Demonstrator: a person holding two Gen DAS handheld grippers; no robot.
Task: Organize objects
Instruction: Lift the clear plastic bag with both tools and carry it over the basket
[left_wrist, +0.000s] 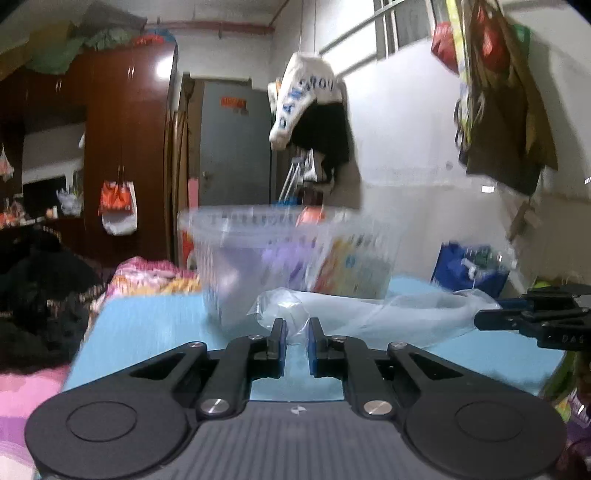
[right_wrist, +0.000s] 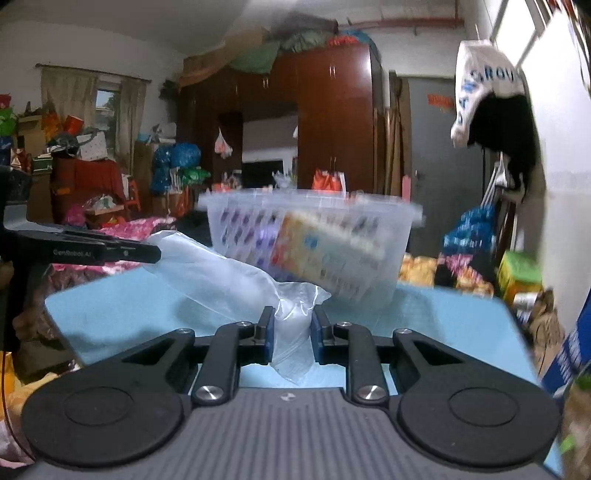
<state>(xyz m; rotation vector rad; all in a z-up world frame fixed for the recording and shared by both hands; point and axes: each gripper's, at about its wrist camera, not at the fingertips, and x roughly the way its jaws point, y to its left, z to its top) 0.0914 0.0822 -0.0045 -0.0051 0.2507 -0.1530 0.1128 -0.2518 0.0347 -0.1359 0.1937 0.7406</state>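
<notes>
A clear plastic bag (left_wrist: 373, 314) lies stretched across the light blue table (left_wrist: 147, 328). My left gripper (left_wrist: 296, 334) is shut on one end of the bag. My right gripper (right_wrist: 292, 328) is shut on the bag's (right_wrist: 229, 280) other end, bunched plastic between its blue pads. Each gripper shows in the other's view: the right one (left_wrist: 532, 319) at the right edge, the left one (right_wrist: 110, 253) at the left. Behind the bag stands a translucent perforated basket (left_wrist: 295, 258), also seen in the right wrist view (right_wrist: 314, 243), holding a colourful box (right_wrist: 325, 254) that leans inside it.
The blue table (right_wrist: 443, 325) is small, with edges close on all sides. Bedding and dark clothes (left_wrist: 44, 295) lie to the left. A blue bag (left_wrist: 469, 266) and boxes (right_wrist: 517, 273) crowd the right. Clothes (left_wrist: 314, 110) hang from the wall behind.
</notes>
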